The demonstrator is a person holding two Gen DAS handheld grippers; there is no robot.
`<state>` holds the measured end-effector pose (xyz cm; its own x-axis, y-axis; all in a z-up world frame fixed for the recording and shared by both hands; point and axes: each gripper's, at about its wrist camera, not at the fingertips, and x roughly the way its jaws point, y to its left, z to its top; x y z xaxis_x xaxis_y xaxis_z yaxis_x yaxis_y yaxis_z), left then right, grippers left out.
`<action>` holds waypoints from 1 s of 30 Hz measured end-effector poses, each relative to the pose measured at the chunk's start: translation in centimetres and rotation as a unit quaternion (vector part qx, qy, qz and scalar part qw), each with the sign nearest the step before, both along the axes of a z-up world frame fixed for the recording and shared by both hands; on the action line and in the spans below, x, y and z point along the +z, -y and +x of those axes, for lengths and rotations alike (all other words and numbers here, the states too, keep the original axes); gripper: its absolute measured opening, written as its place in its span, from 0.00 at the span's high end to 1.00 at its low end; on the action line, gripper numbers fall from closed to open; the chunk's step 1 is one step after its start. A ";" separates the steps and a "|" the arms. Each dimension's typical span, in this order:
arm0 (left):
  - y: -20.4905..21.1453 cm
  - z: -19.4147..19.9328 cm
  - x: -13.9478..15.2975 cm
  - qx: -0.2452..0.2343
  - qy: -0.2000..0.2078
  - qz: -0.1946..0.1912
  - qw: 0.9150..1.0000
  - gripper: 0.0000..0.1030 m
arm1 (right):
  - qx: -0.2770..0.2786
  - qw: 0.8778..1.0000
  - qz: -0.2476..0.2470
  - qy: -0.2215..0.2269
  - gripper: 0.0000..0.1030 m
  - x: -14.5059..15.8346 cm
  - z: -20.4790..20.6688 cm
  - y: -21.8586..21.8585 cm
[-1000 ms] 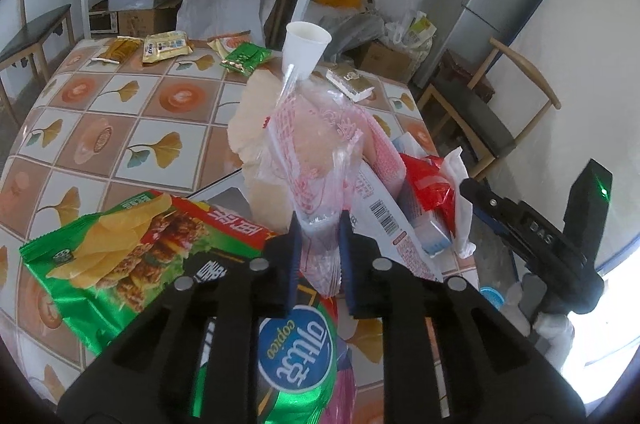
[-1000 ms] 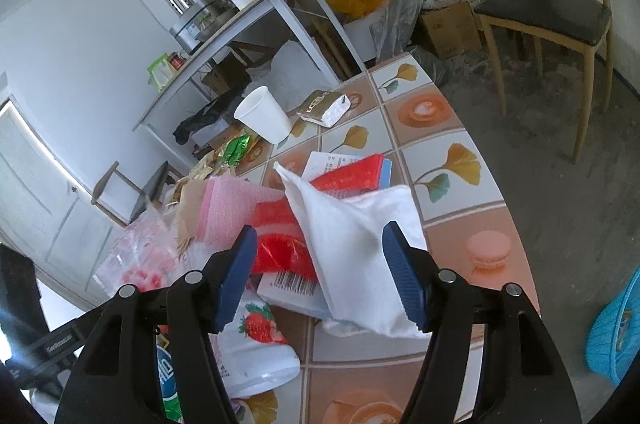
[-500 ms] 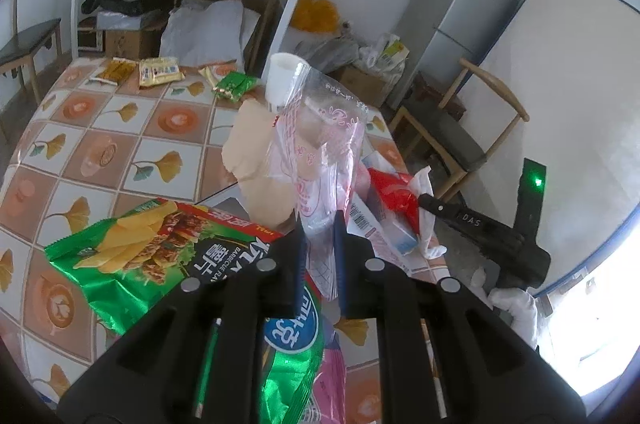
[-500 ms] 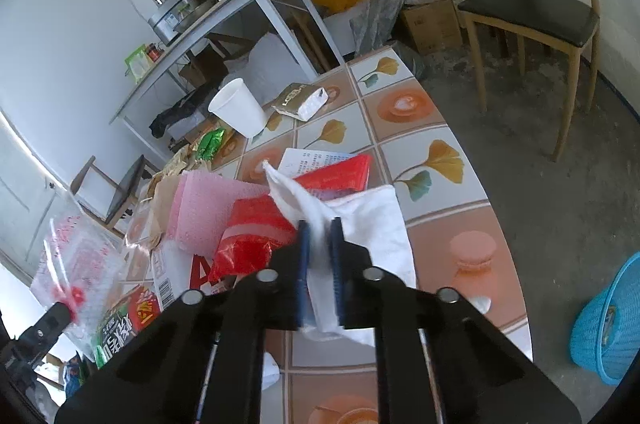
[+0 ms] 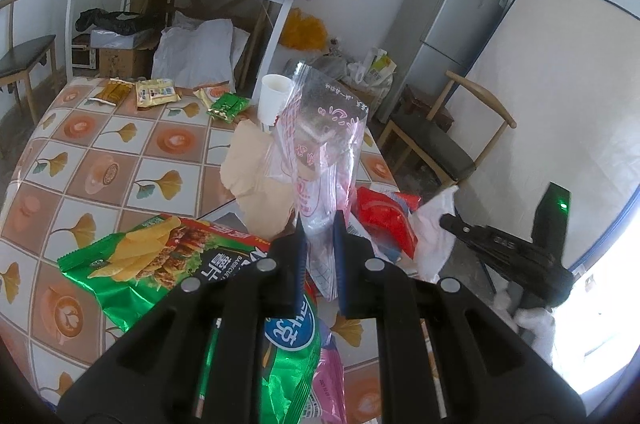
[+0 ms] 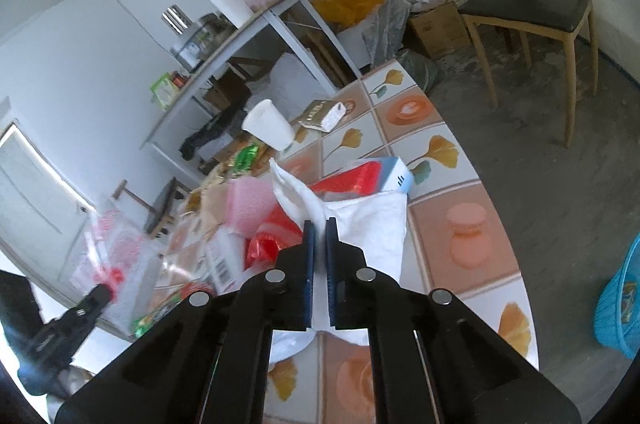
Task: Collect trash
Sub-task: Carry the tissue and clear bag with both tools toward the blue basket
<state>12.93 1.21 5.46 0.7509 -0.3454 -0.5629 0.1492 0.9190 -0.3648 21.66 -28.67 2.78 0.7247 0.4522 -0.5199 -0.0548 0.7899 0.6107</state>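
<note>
Above the tiled table (image 5: 100, 159), your left gripper (image 5: 319, 244) pinched the clear bag (image 5: 324, 143), your right gripper (image 6: 319, 244) clamped the white tissue (image 6: 360, 224); you needed both lifted clear, grips tight.

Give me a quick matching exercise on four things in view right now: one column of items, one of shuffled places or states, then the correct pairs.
Items:
1. clear printed plastic bag
2. white tissue
3. white paper cup
4. blue basket

Places or states:
A. standing on the floor beside the table
B. pinched in the left gripper, lifted above the pile
C. upright on the far part of the table
D. pinched in the right gripper

Pairs: 1-B, 2-D, 3-C, 4-A
</note>
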 end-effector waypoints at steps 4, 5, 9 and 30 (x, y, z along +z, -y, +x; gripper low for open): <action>0.0 0.0 0.0 -0.001 -0.002 -0.002 1.000 0.90 | 0.006 1.000 0.027 0.004 0.94 0.3 -2.1 0.5; 0.0 -0.1 0.0 -0.002 -0.003 -0.002 1.000 0.90 | 0.006 1.000 0.031 0.004 0.94 0.3 -2.5 0.5; 0.0 -0.1 -0.1 -0.001 -0.002 -0.002 1.000 0.90 | 0.001 0.999 0.043 0.003 0.94 0.4 -4.5 1.0; 1.5 -0.5 0.2 -0.019 0.006 0.003 1.000 0.90 | -0.026 0.994 0.088 0.066 0.94 4.1 -13.1 3.1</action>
<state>12.42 -0.34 5.62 0.7439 -0.3708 -0.5560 0.1881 0.9145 -0.3582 8.54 -31.77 6.93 0.8056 0.4885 -0.3352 -0.1056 0.6751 0.7302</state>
